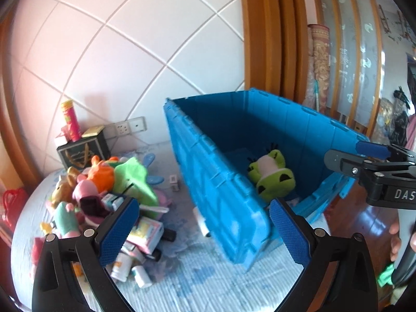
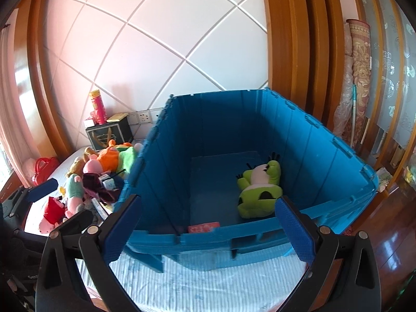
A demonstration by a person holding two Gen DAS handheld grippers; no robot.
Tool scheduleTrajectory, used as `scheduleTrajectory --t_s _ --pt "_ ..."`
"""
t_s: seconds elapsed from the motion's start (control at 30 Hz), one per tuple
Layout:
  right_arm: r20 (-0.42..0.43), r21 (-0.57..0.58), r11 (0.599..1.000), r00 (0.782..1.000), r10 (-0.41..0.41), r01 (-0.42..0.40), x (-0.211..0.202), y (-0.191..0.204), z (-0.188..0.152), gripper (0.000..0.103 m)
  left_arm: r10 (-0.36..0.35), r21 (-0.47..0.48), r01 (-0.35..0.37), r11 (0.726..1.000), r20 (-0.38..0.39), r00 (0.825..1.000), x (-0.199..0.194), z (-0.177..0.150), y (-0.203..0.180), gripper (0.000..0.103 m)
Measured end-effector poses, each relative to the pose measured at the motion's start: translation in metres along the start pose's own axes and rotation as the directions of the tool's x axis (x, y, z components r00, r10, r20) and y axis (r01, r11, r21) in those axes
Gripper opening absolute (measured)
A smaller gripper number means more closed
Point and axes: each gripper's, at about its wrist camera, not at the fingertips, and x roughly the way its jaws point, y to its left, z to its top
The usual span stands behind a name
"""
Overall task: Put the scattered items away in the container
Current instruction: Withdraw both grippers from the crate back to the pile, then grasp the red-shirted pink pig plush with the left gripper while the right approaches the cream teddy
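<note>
Both grippers' jaws apart and empty beside the open blue plastic crate (image 2: 325, 140).
Left gripper (image 1: 204, 230) should swing toward nine o'clock and pinch one soft plush from the toy pile (image 1: 104, 187); right gripper (image 2: 208, 230) waits above the green frog plush (image 2: 257, 189).

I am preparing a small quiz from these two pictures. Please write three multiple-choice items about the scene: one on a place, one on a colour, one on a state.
1. Where does the green frog plush lie?
A. on the toy pile
B. inside the crate
C. on the wooden floor

2. What colour is the crate?
A. blue
B. red
C. white

3. How are the right gripper fingers?
A. shut on a toy
B. shut, holding nothing
C. open, holding nothing

Answers: 1 B, it rests on the crate's bottom. 2 A, all walls are blue. 3 C, the pads stand wide apart with nothing between.
</note>
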Motion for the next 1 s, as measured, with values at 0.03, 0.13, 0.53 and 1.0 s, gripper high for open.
scheduleTrajectory --t_s 0.03,0.13,0.53,1.0 --pt "0.005 -0.003 1.0 1.0 0.013 -0.013 0.001 0.009 -0.001 0.103 0.01 -0.004 -0.01 1.0 -0.005 1.0 -0.002 -0.005 0.008 0.102" --pt "0.016 -0.033 0.998 0.999 0.05 -0.05 0.008 0.043 -0.007 0.103 0.038 -0.017 -0.038 0.999 -0.027 0.999 -0.004 -0.021 0.037 0.102" --pt "-0.043 -0.092 0.982 0.986 0.161 -0.165 0.048 0.194 -0.032 0.103 0.205 -0.107 -0.221 0.969 -0.14 0.969 -0.025 -0.101 0.22 0.102" --pt "-0.258 -0.043 0.982 0.952 0.165 -0.182 0.129 0.32 -0.108 0.103 0.298 -0.193 -0.368 0.91 -0.315 0.901 -0.025 -0.207 0.407 0.102"
